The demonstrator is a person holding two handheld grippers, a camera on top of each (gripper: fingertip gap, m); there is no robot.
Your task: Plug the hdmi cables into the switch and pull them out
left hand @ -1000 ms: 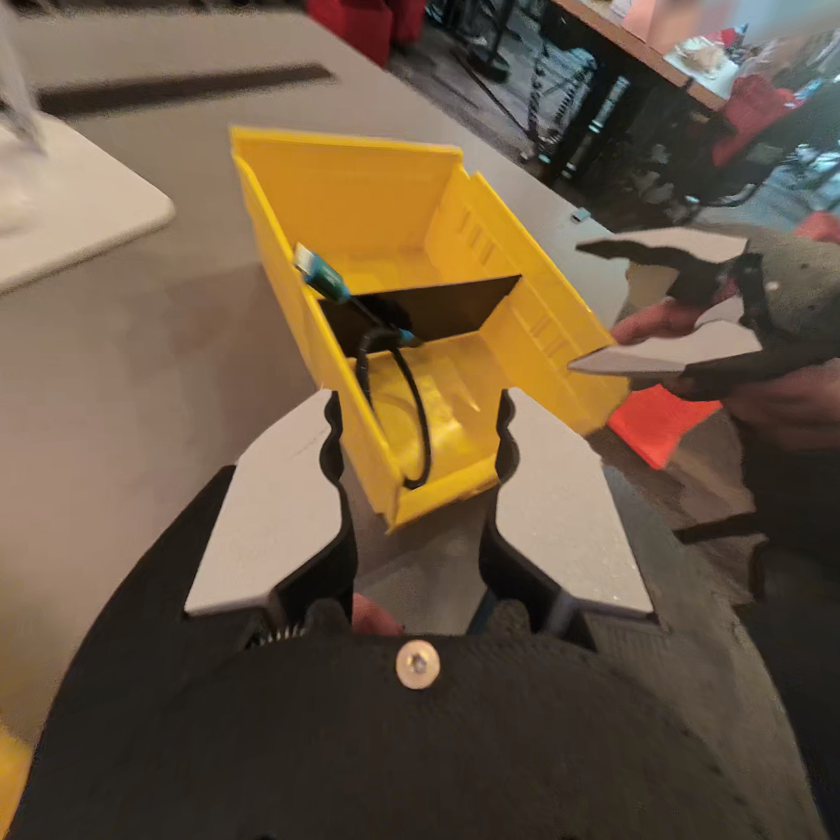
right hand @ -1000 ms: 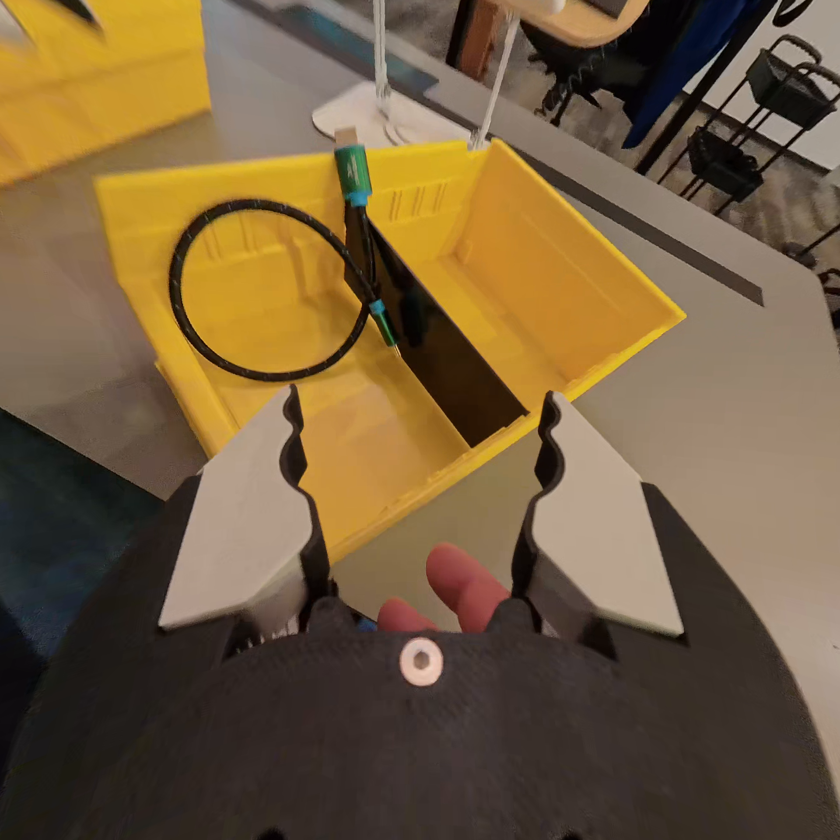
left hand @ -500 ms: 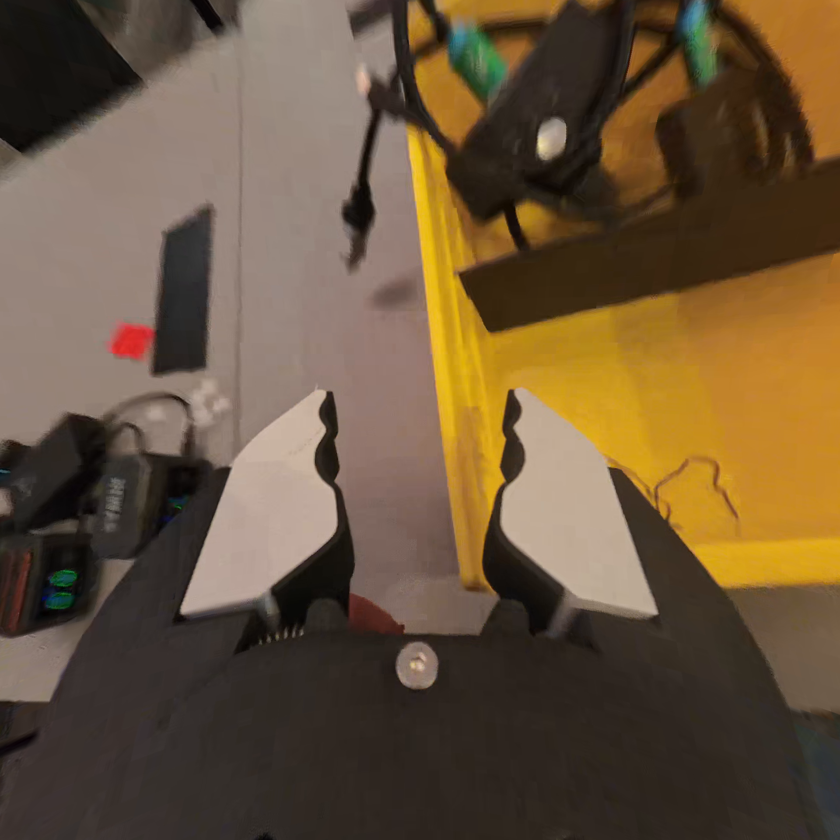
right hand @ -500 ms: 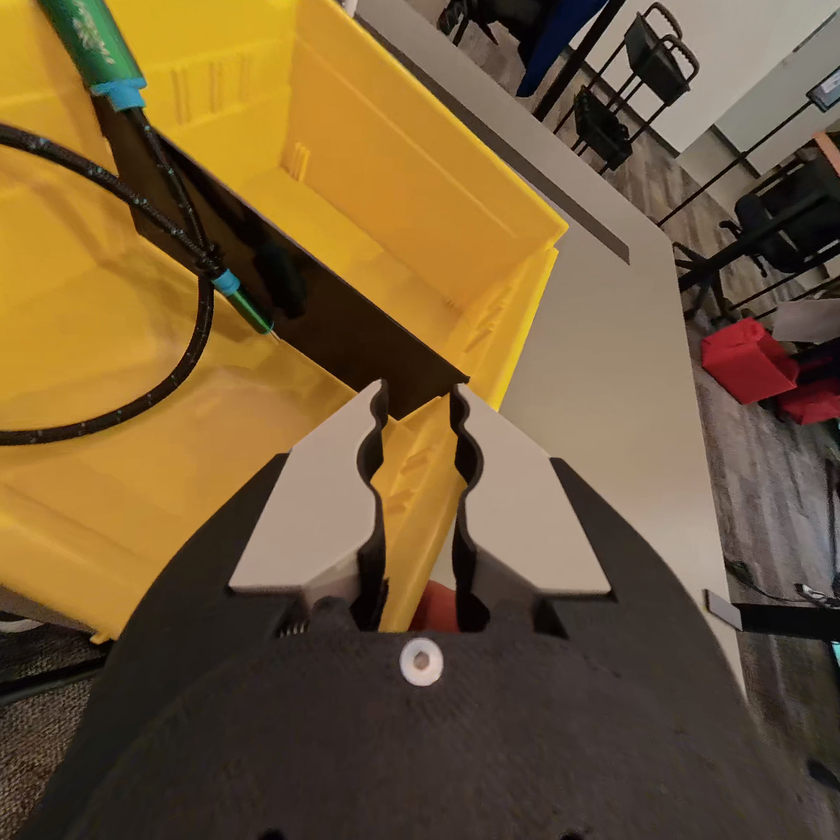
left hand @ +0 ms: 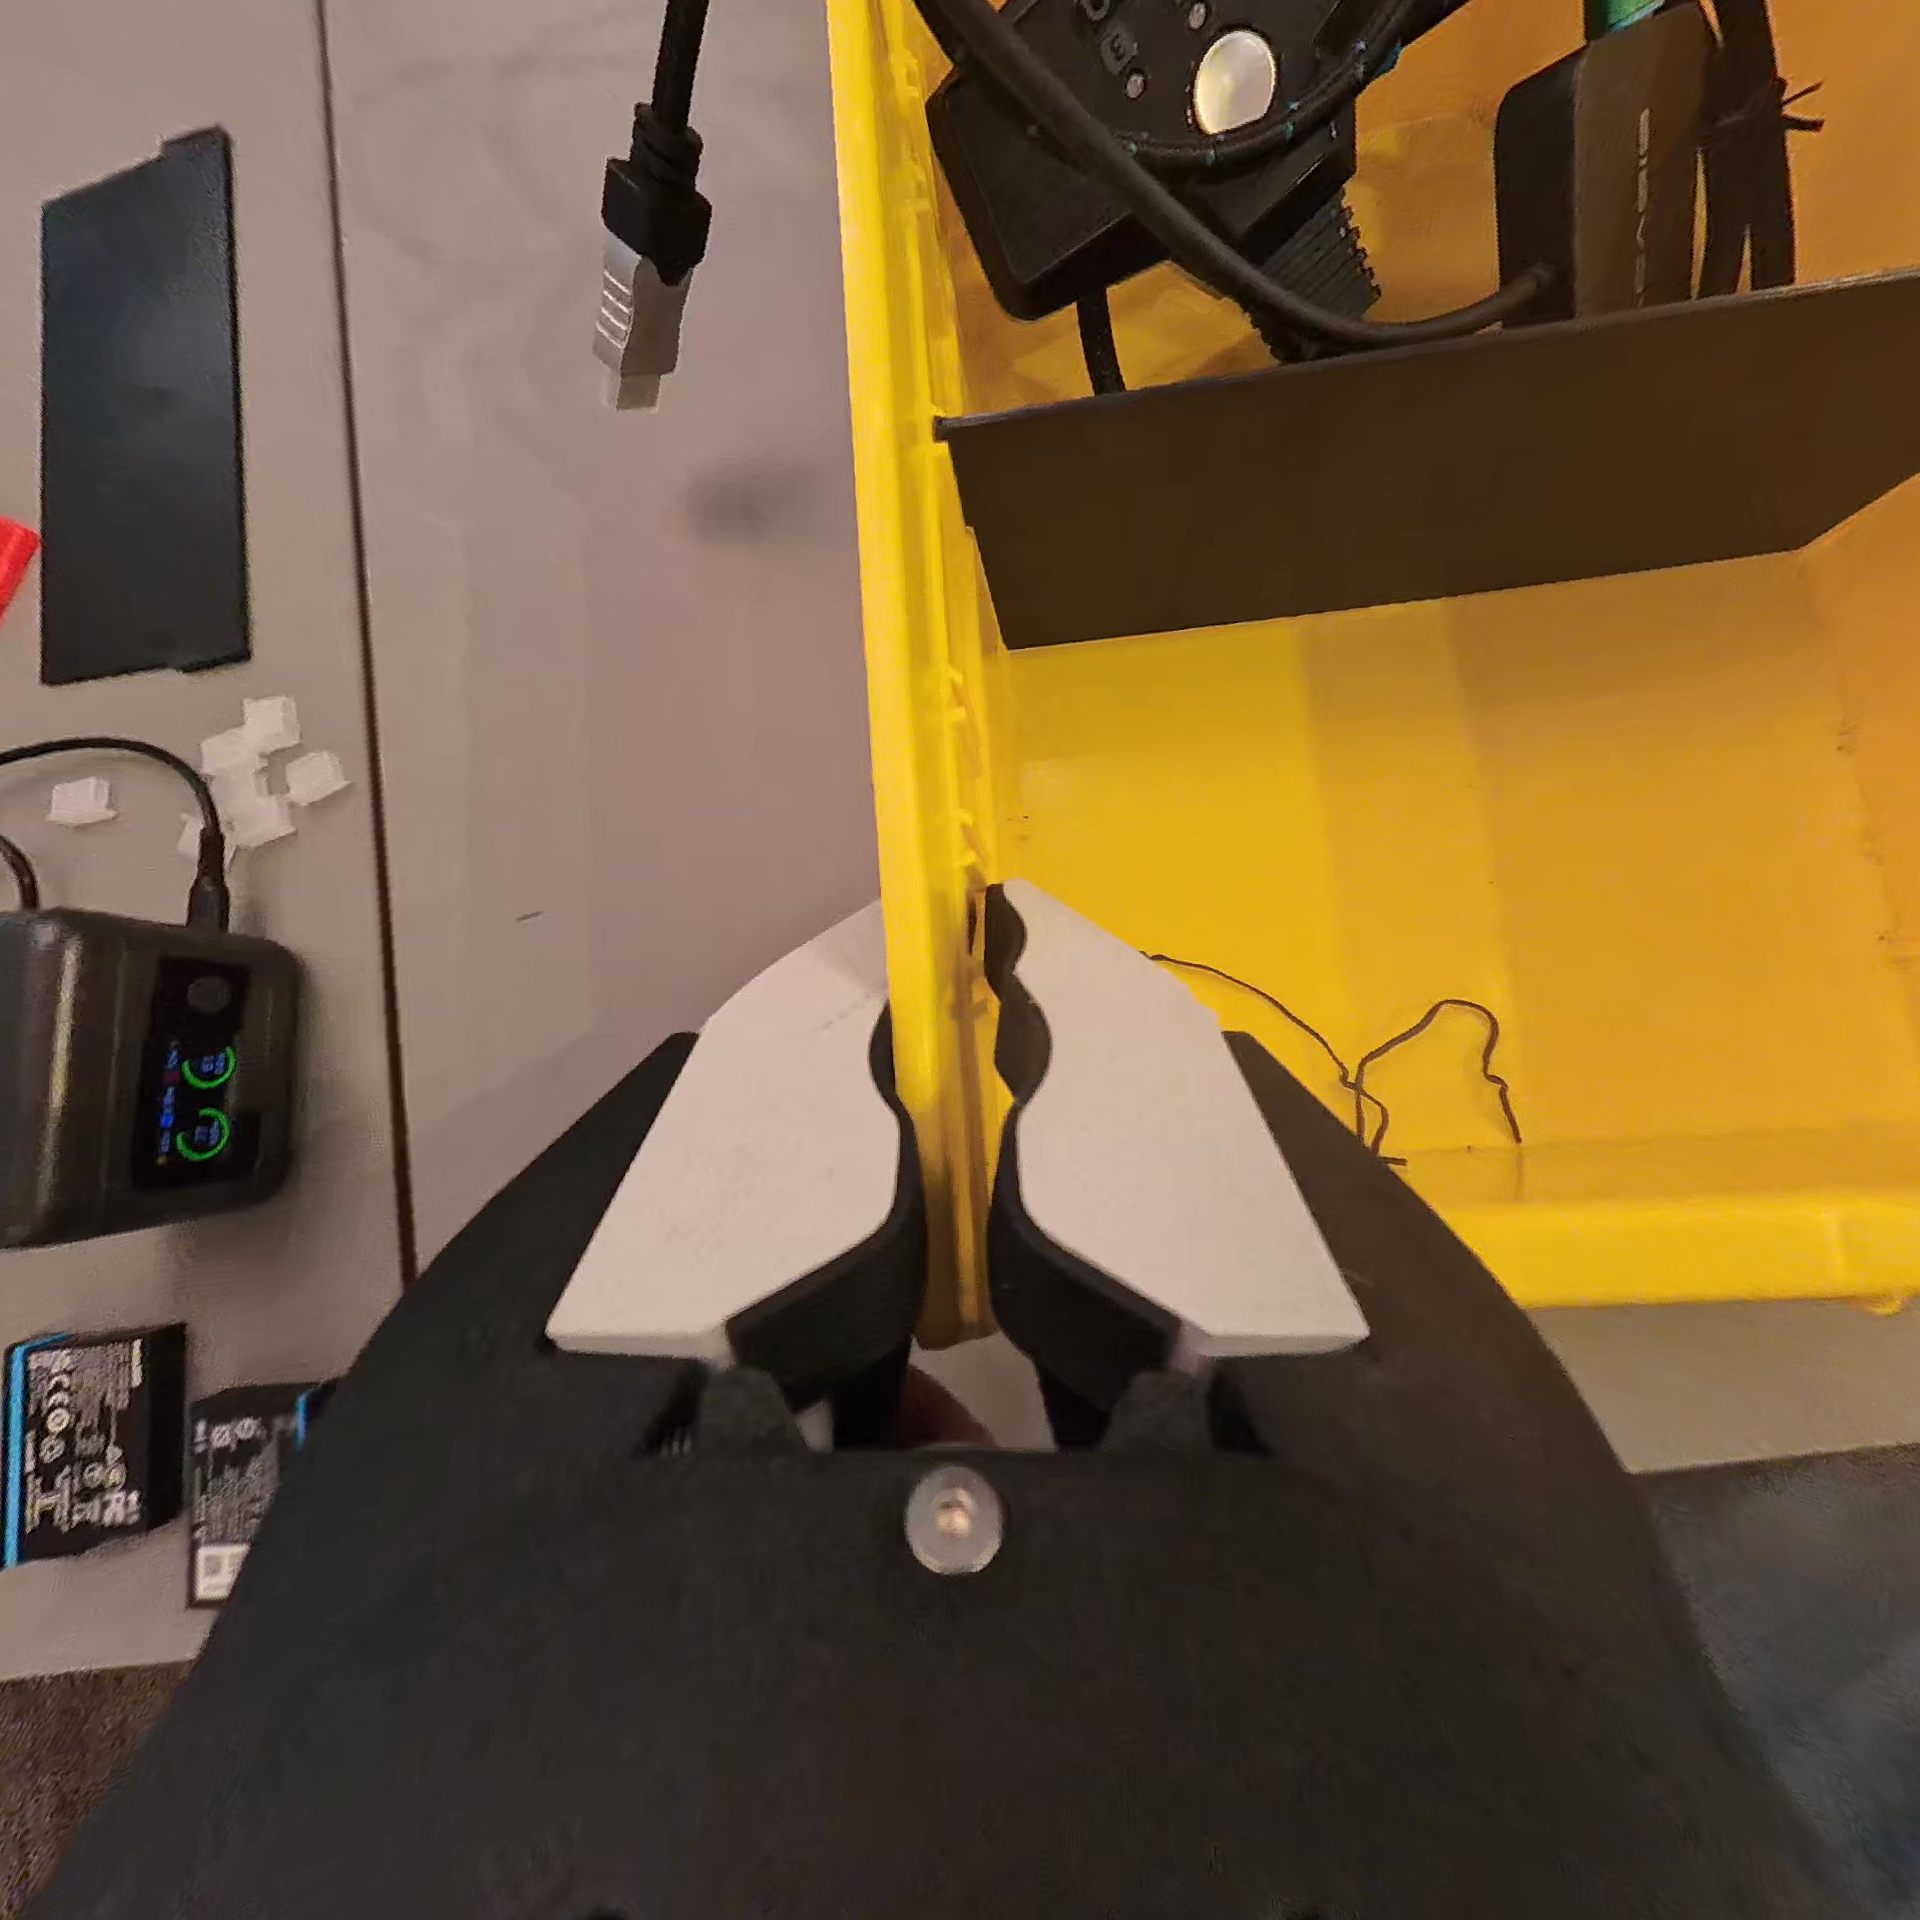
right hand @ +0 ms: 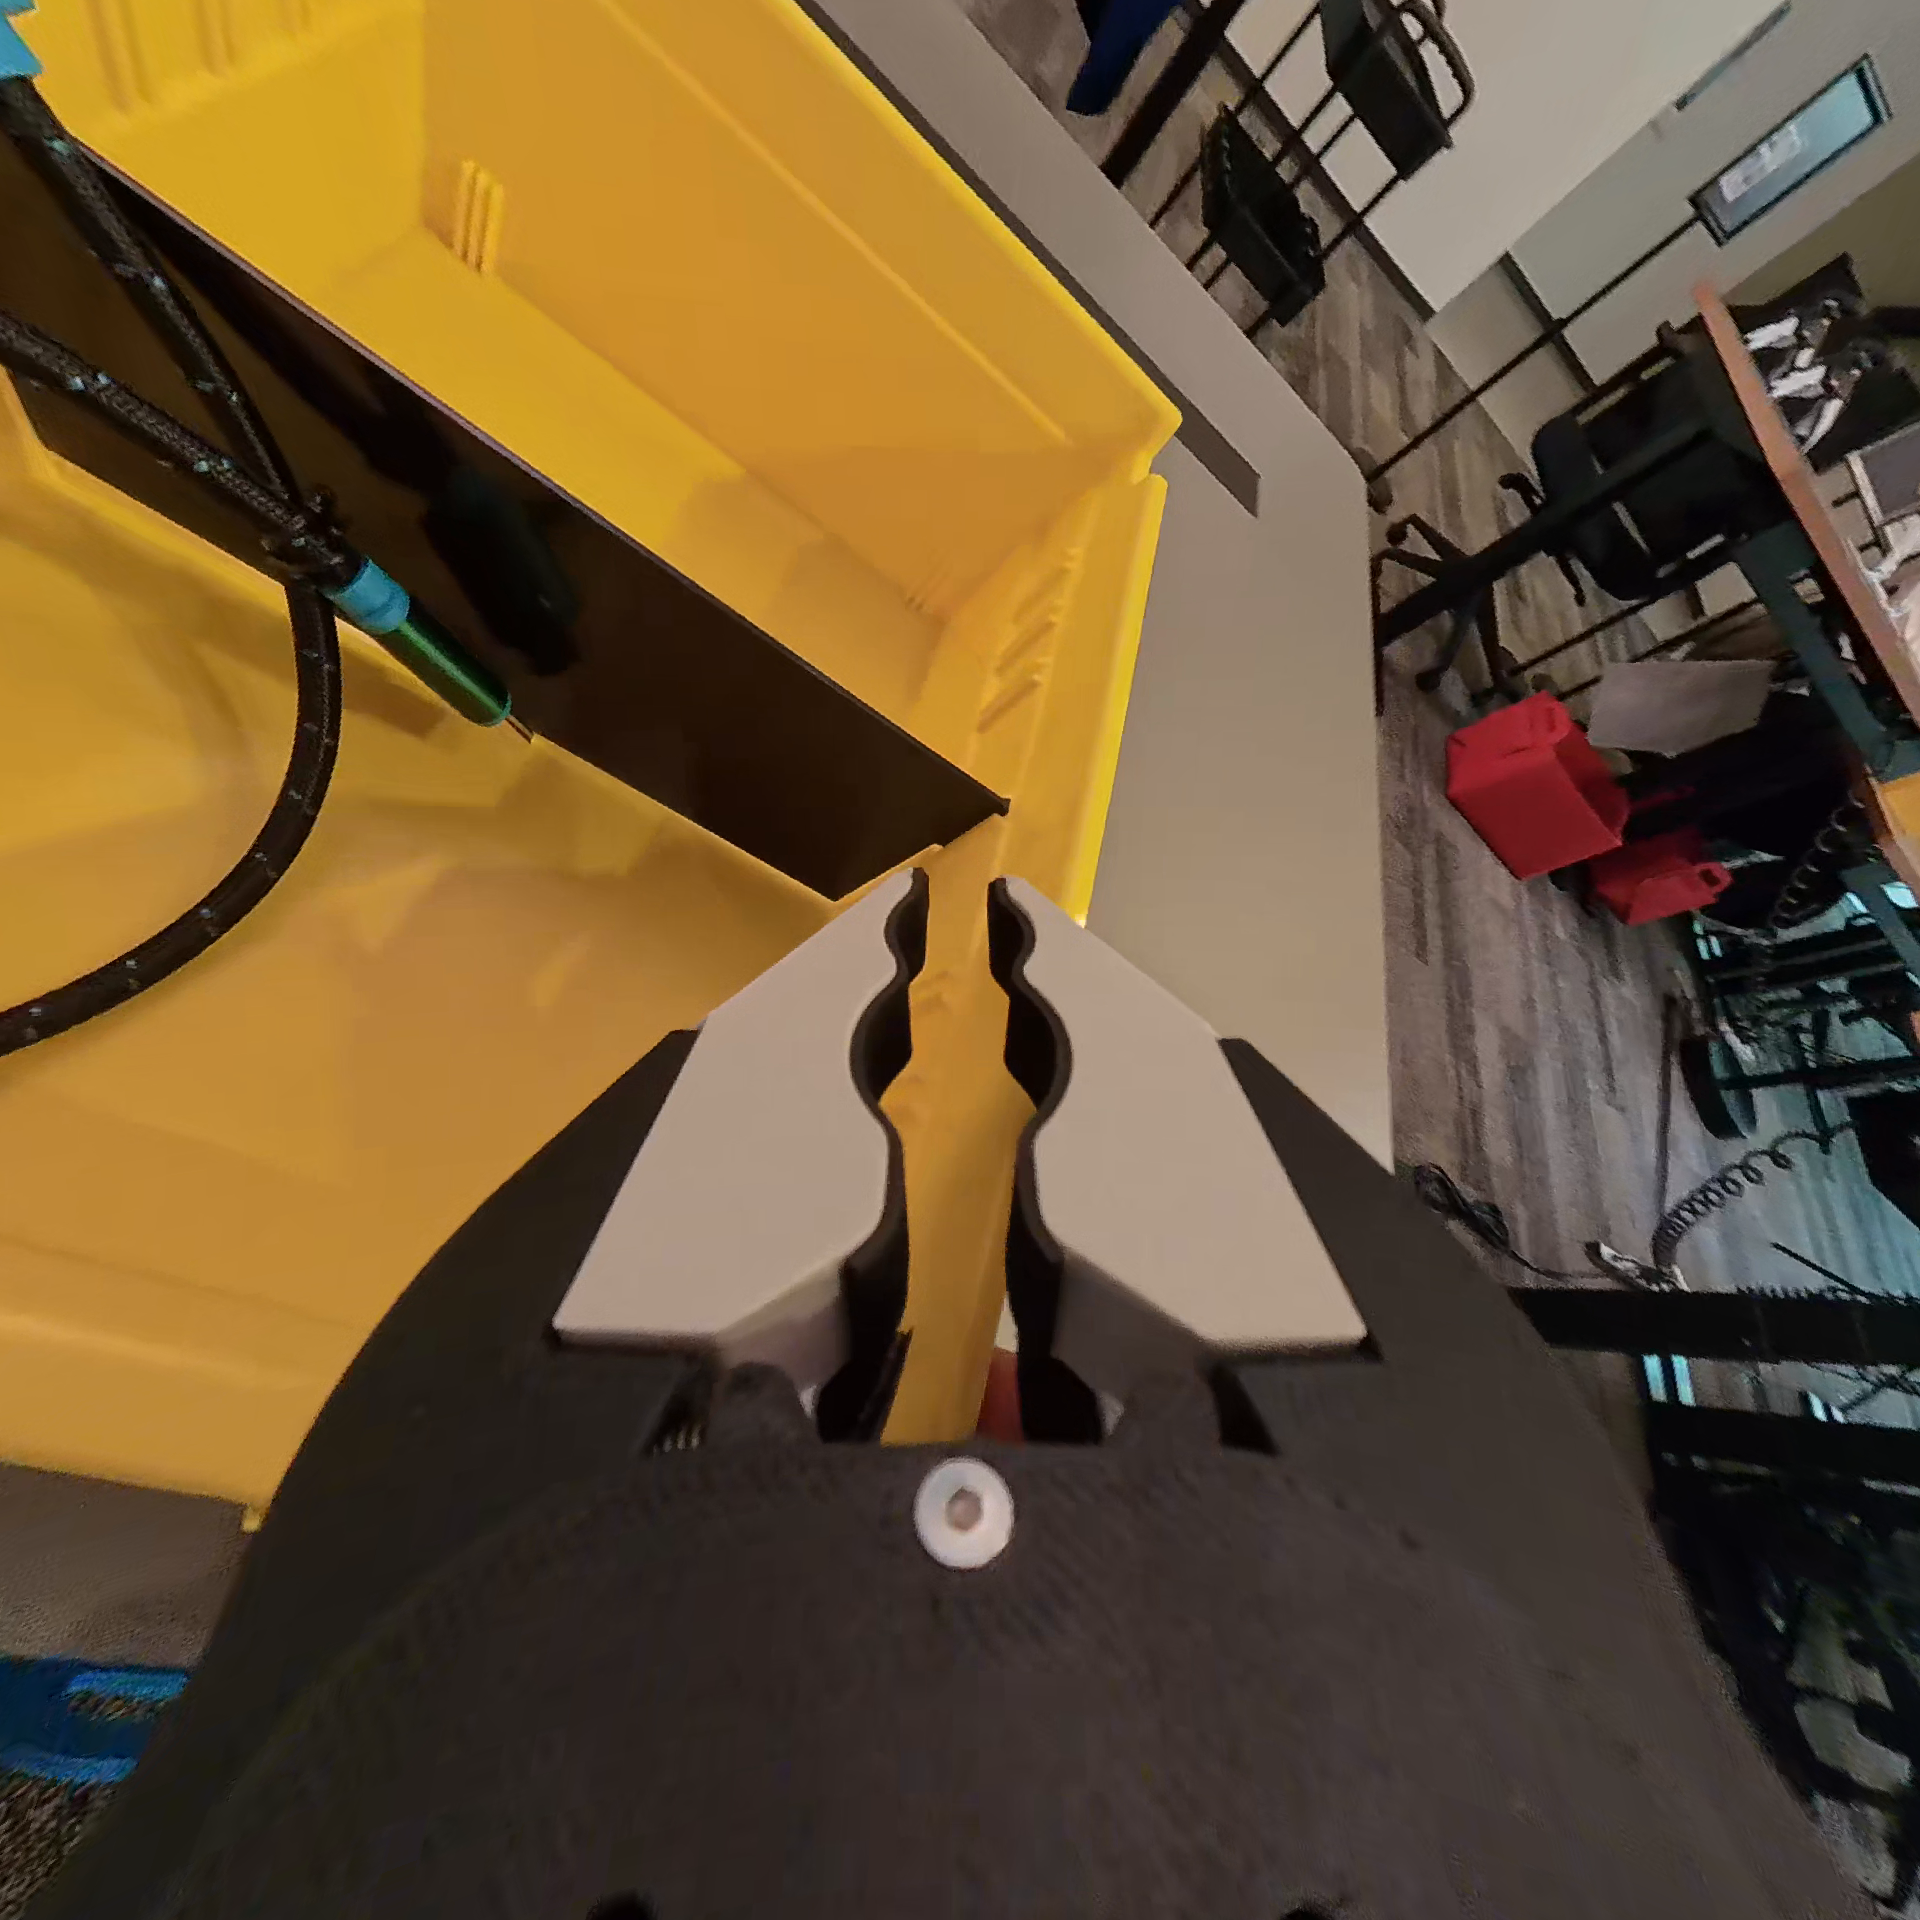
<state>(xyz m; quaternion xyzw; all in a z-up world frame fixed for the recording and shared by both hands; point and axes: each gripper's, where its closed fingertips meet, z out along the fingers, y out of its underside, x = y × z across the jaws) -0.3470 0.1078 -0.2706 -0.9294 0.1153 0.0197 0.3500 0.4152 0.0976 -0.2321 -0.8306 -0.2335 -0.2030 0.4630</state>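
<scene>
Clamping opposite walls of two yellow bins, both grippers are now seen closed, where a second ago both were held open above the table. The left gripper (left hand: 935, 904) is clenched on the bin wall (left hand: 904, 644) whose far compartment holds the switch (left hand: 1132, 135), an HDMI plug (left hand: 639, 301) dangling outside. The right gripper (right hand: 956, 883) is pinched on a second bin's wall (right hand: 1049, 665). No cable is yet handled; the bins are apparently being repositioned first.

Your left claw (left hand: 940, 914) has two pale grey wedge-shaped fingers (left hand: 769, 1153) with wavy black inner edges, set in a textured black body; a silver screw (left hand: 953, 1522) sits just behind them. Your right claw (right hand: 954, 894) matches, with a white screw (right hand: 963, 1512).
</scene>
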